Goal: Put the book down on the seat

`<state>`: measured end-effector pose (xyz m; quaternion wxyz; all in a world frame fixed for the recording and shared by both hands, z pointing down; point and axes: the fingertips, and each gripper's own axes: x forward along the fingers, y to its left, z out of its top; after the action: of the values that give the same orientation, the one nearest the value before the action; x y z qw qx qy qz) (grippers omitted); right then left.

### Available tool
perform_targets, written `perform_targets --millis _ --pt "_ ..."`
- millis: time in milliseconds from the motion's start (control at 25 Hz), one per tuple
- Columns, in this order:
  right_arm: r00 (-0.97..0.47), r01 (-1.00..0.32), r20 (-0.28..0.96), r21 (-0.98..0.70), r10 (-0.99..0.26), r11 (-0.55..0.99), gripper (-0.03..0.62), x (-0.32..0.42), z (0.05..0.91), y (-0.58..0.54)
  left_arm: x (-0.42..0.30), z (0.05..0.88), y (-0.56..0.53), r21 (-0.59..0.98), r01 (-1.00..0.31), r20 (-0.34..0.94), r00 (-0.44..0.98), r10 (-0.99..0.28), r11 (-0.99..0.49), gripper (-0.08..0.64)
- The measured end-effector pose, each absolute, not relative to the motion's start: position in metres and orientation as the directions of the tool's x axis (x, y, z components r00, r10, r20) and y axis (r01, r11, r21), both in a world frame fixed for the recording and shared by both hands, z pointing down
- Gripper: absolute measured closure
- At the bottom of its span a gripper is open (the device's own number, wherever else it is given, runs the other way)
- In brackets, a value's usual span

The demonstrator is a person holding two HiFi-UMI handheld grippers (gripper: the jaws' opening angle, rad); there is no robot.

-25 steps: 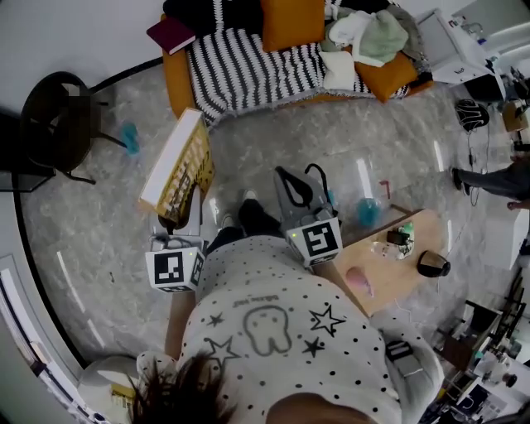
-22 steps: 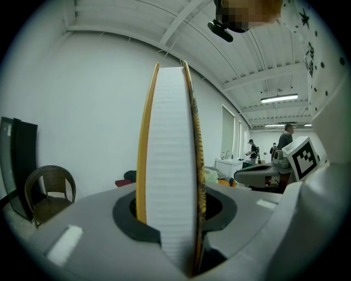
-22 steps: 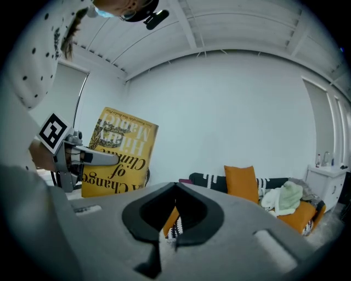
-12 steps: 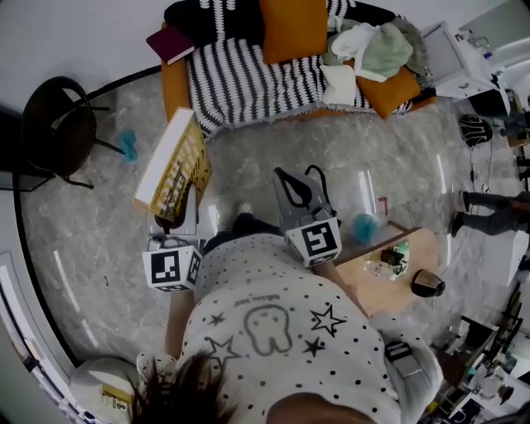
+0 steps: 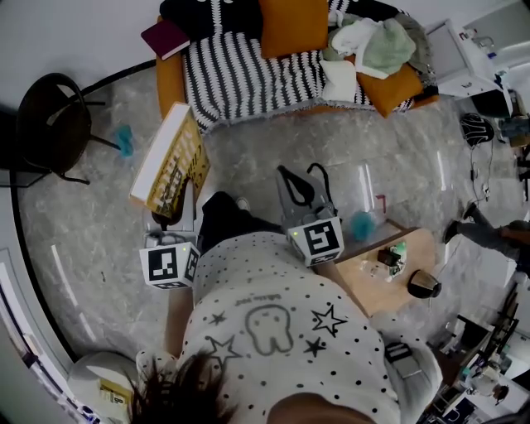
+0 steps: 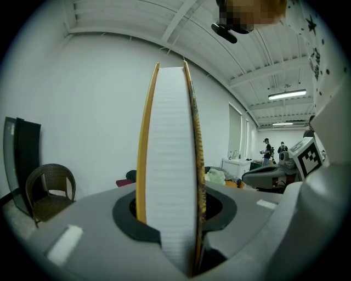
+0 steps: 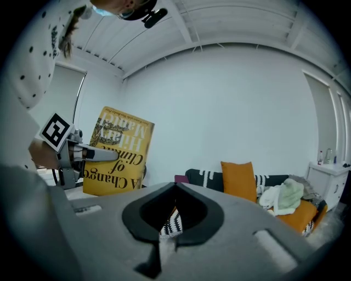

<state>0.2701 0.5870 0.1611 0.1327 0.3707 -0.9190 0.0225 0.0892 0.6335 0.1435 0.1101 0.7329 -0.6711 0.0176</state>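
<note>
While standing on the grey marbled floor [image 5: 348, 141] short of the sofa [image 5: 171, 83], holding the yellow book [image 5: 170, 157] up in the left tool [image 5: 168, 217]. Clamped by both jaws on the lower edge, with the white page block facing that tool's camera and a cover on either side. Tilted in the head view, top leaning toward the sofa's corner, touching neither it nor the seat. Shown in the right gripper view with the cover lettering upside down. Right tool [image 7: 175, 186] with jaws together and nothing between them, pointed at the black-and-white striped blanket [image 5: 248, 70] covering the seat. Orange cushion [image 5: 291, 23] propped at the back, pale clothes [image 5: 368, 37] heaped at the far end, small maroon book [image 5: 166, 35] on the near arm. Dark wicker chair [image 5: 54, 124] at the head view's left, low wooden table [image 5: 368, 290] at its right.
</note>
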Motion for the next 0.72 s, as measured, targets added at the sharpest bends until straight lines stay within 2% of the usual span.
perform_targets --millis 320,720 --pt "-0.674 -0.698 0.279 0.064 -0.684 0.714 0.591 0.261 0.167 0.568 0.075 0.15 0.613 0.152 -0.985 0.187 0.108 -0.976 -0.079 0.414" --pt "-0.669 -0.711 0.28 0.03 -0.689 0.702 0.591 0.213 0.156 0.502 0.031 0.137 0.542 0.156 -0.982 0.196 0.137 -0.971 -0.107 0.414"
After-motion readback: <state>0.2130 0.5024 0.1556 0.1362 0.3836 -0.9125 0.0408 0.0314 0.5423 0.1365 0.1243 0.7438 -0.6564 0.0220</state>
